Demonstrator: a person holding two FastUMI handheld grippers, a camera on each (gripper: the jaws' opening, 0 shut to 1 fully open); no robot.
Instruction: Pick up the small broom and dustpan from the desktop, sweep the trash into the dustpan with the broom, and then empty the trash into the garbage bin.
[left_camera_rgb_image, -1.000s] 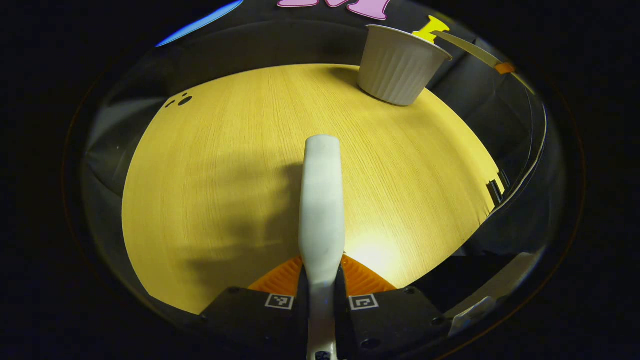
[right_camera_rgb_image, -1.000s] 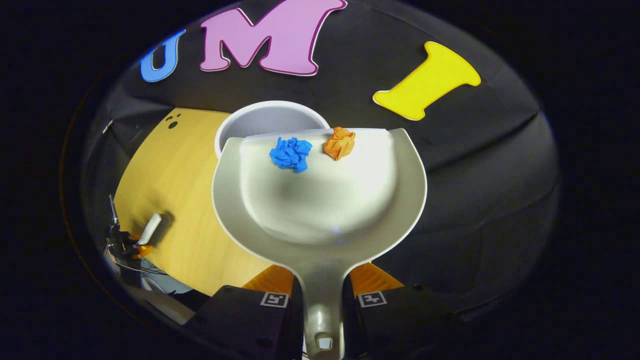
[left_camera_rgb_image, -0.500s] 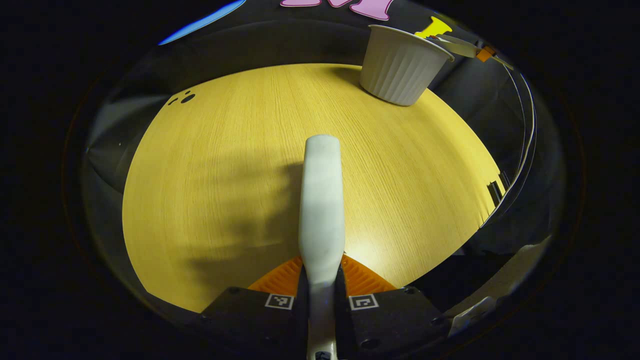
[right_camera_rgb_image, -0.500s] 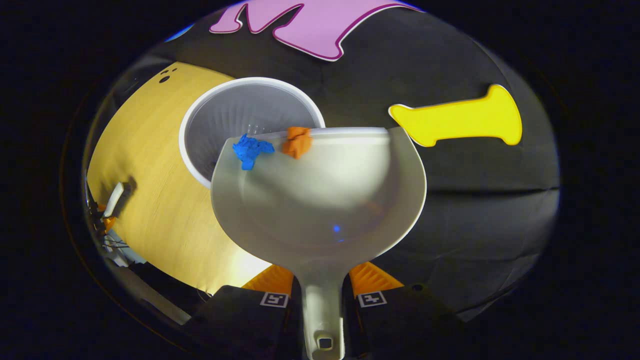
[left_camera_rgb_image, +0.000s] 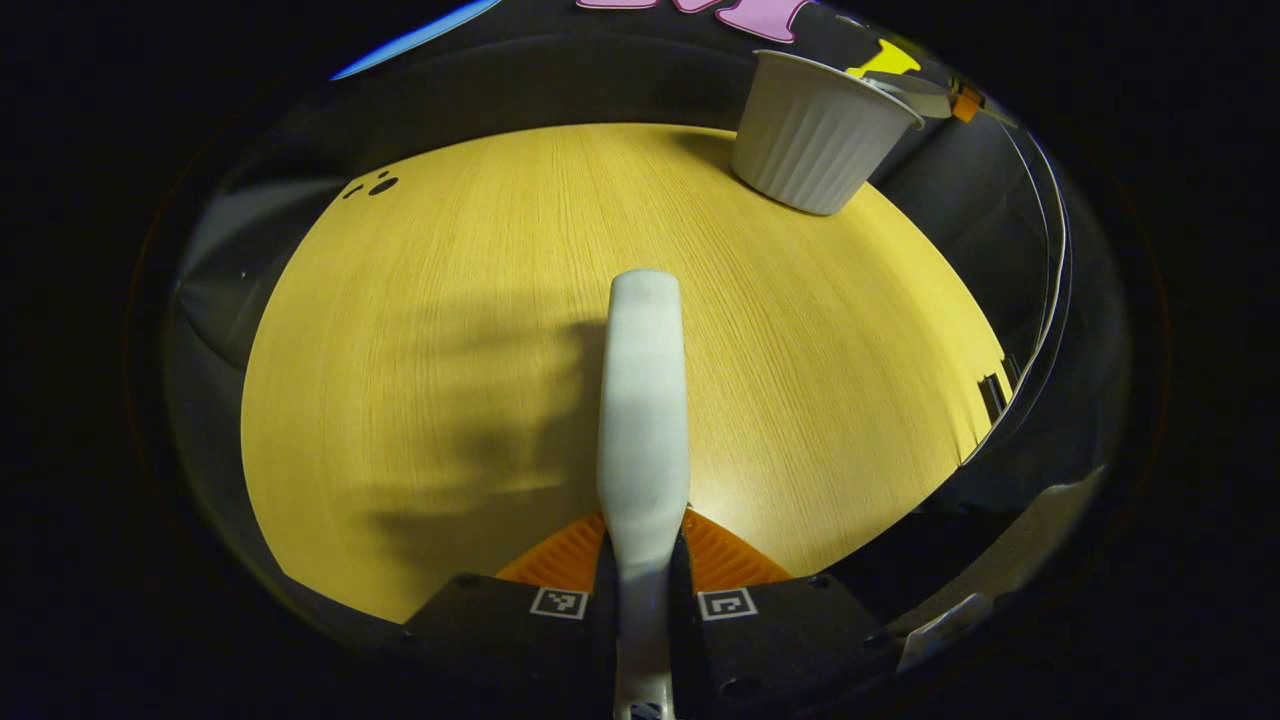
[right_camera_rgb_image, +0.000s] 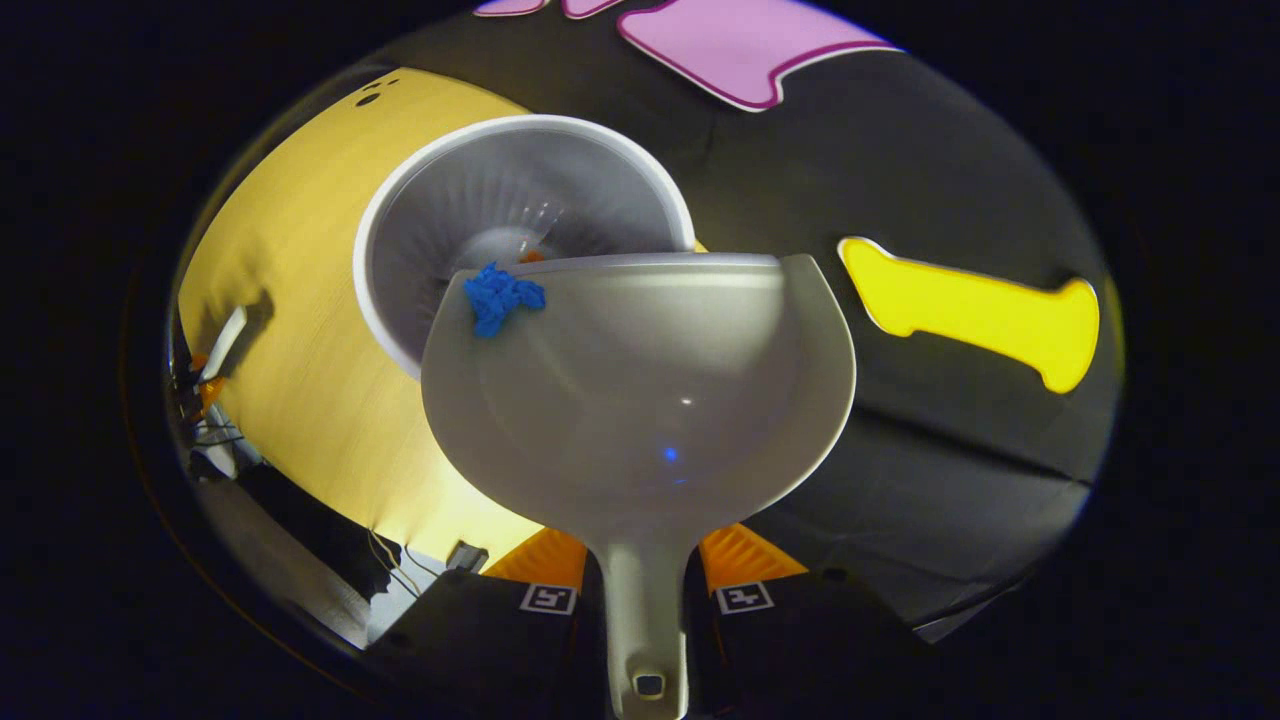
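My right gripper is shut on the handle of the white dustpan, which tilts forward with its lip over the white ribbed garbage bin. A crumpled blue paper ball clings to the pan's lip at its left end. A sliver of the orange paper ball peeks from just past the lip, inside the bin. My left gripper is shut on the small broom's white handle, held above the wooden desktop. The bin stands at the desk's far right, with the dustpan's edge above it.
The broom and left gripper appear small at the desk's left edge in the right gripper view, with cables below. Dark round holes mark the desk's far left corner. Black cloth walls close in behind the bin.
The dustpan has tipped further forward over the bin. The orange ball has slid off the lip into the bin; the blue ball stays at the lip. The left gripper has barely moved.
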